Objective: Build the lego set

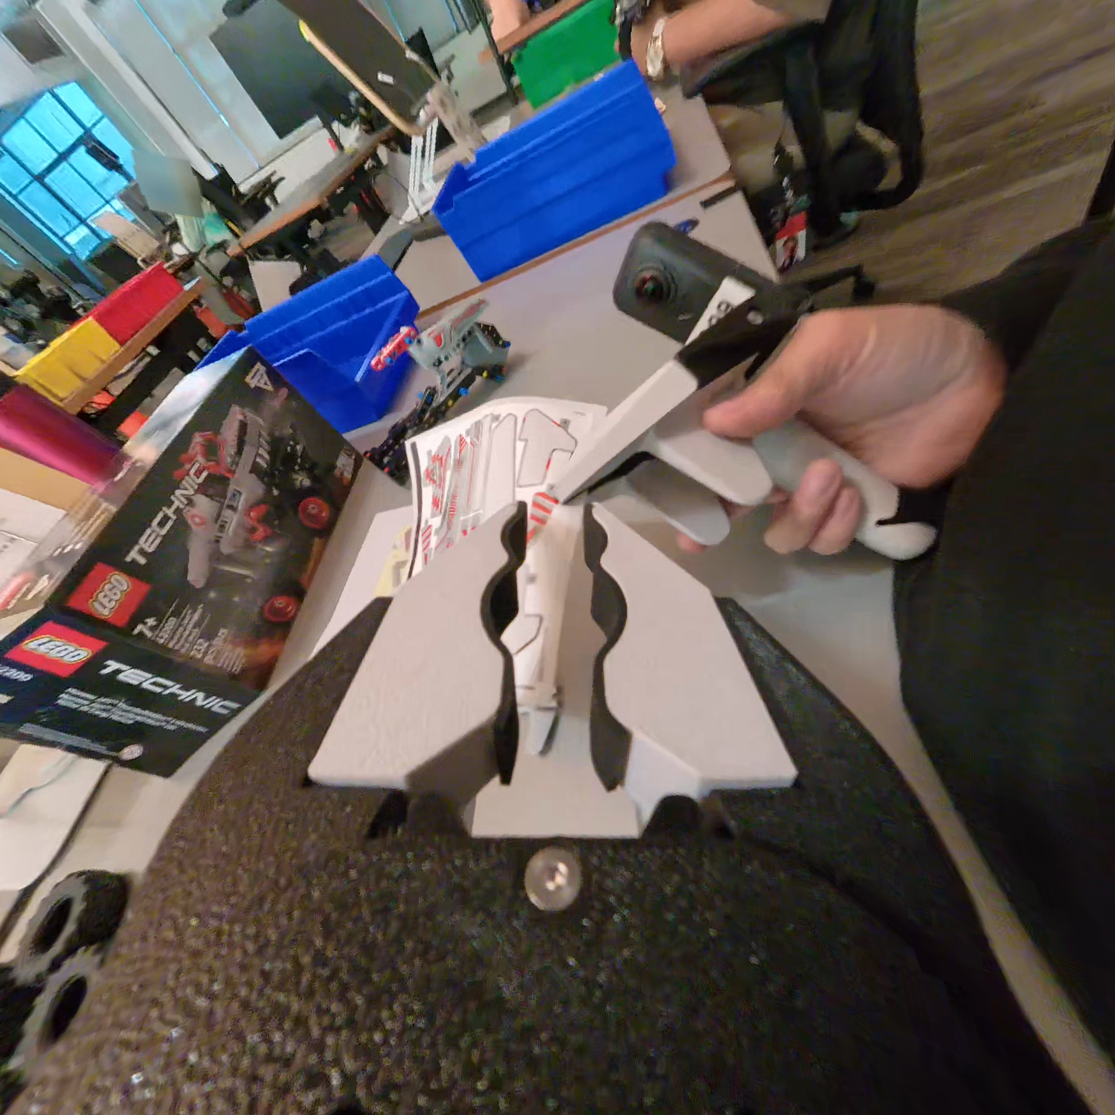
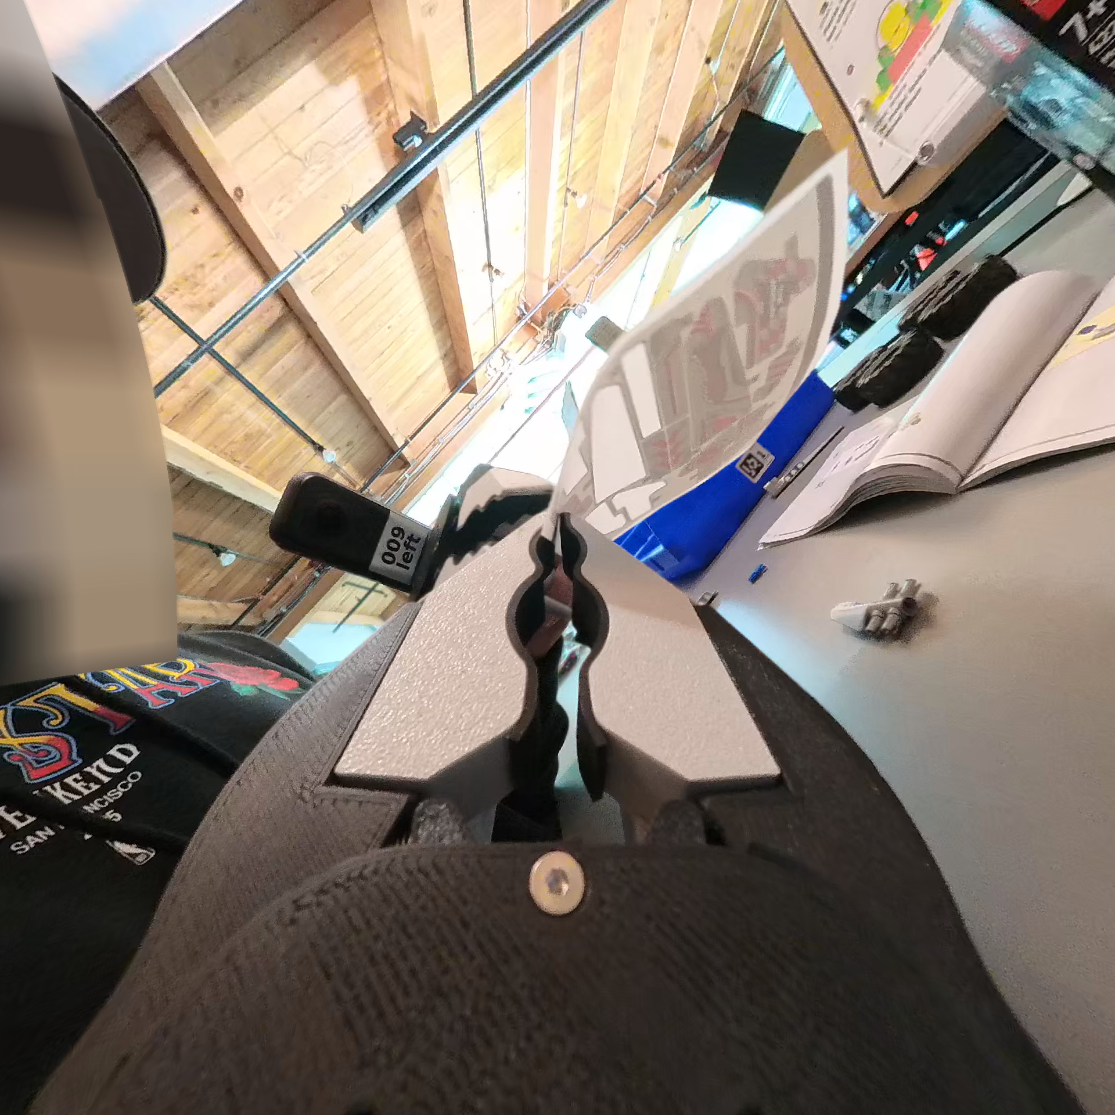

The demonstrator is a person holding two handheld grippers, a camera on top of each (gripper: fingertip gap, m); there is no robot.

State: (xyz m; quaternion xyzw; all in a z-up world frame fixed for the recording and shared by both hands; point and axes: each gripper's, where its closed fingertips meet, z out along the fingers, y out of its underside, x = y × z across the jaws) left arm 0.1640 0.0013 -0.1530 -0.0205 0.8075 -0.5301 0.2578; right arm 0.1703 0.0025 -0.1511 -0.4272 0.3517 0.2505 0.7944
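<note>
Left gripper (image 1: 550, 609) fingers slightly spread around sticker sheet (image 1: 482, 476); right gripper (image 2: 558, 543) fingers pinching sheet's corner, above worktop (image 2: 905, 754).

Left gripper (image 1: 550, 531): fingers parted by narrow gap, tips level, pointing forward. Right gripper (image 2: 558, 531): tips pressed together, tilted upward, nose just right of left gripper's tips. Right hand (image 1: 869, 410) wraps its handle, fingers curled on trigger
</note>
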